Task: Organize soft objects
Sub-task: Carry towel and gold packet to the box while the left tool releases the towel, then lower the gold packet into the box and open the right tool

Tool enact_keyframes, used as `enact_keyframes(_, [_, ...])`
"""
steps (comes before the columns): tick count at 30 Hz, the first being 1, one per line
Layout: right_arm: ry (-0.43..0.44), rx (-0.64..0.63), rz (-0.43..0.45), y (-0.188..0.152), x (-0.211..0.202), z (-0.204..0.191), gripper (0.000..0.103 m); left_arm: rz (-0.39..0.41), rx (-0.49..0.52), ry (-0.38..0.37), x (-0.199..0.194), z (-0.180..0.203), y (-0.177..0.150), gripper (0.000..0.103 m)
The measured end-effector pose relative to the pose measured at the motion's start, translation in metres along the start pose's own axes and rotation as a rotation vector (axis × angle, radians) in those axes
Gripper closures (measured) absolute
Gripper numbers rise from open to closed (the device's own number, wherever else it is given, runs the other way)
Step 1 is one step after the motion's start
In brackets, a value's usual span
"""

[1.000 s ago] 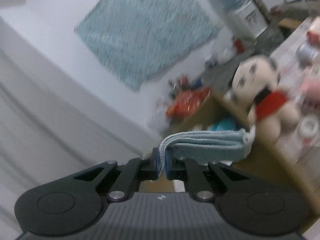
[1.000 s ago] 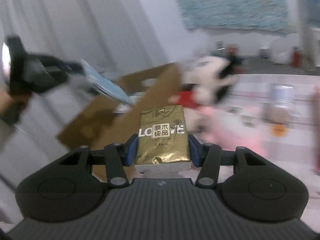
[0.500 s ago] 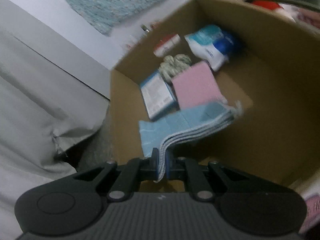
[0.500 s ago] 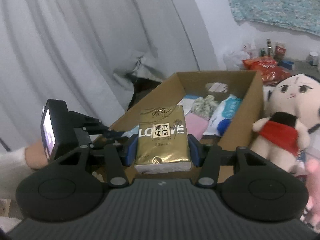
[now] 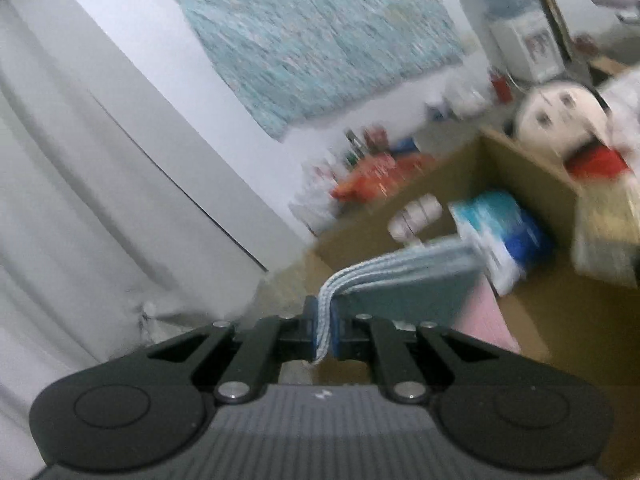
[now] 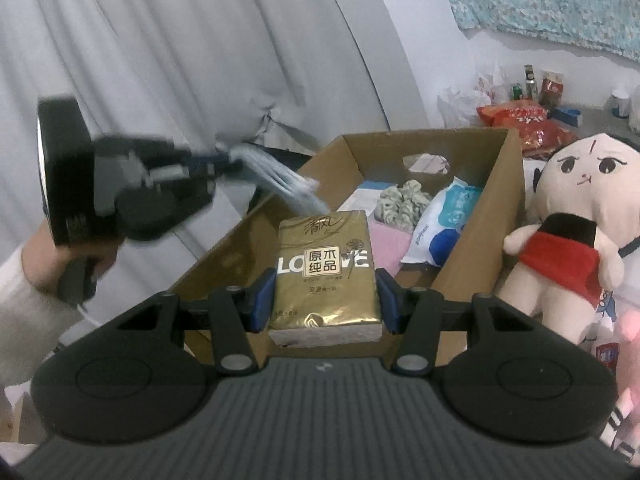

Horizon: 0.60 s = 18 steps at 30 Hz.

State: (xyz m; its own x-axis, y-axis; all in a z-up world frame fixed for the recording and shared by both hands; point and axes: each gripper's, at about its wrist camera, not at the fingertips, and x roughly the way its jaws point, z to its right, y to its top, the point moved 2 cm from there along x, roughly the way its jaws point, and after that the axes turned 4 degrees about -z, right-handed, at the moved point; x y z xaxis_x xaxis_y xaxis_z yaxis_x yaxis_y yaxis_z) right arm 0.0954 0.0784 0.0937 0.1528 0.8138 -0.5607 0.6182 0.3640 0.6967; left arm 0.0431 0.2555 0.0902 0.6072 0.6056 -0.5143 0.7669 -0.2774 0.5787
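Observation:
My left gripper [image 5: 325,326] is shut on a folded light blue cloth [image 5: 404,268] and holds it over the near left corner of an open cardboard box [image 6: 508,184]; the cloth [image 6: 280,178] also shows in the right wrist view. My right gripper [image 6: 324,300] is shut on a gold tissue pack [image 6: 324,268] just above the box's near edge. Inside the box lie a blue and white wipes pack [image 6: 444,220], a pink pad [image 6: 390,248] and a crumpled grey-green cloth [image 6: 404,200]. A plush doll in red [image 6: 568,220] sits right of the box.
White curtains [image 6: 180,60] hang to the left. A teal cloth [image 6: 560,0] hangs on the back wall. Snack bags [image 6: 524,120] and bottles stand behind the box. A pink plush [image 6: 628,340] is at the far right edge.
My left gripper has tilted up and swung, so its view left the box's inside for the wall and box rim; the cloth stays gripped. My right gripper has moved closer to the box.

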Motion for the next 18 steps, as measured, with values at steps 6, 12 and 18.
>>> enact_keyframes(6, [0.005, -0.018, -0.018, -0.005, 0.004, -0.003, 0.052, -0.251, 0.222, -0.181, 0.011, 0.047, -0.066, 0.087])
enact_keyframes(12, [0.009, -0.021, -0.039, -0.009, 0.007, -0.003, 0.052, -0.397, 0.244, -0.317, 0.023, 0.031, -0.070, 0.041])
enact_keyframes(18, [-0.005, -0.017, -0.050, -0.004, 0.012, 0.004, 0.052, -0.371, 0.208, -0.348, 0.014, 0.000, -0.045, 0.054])
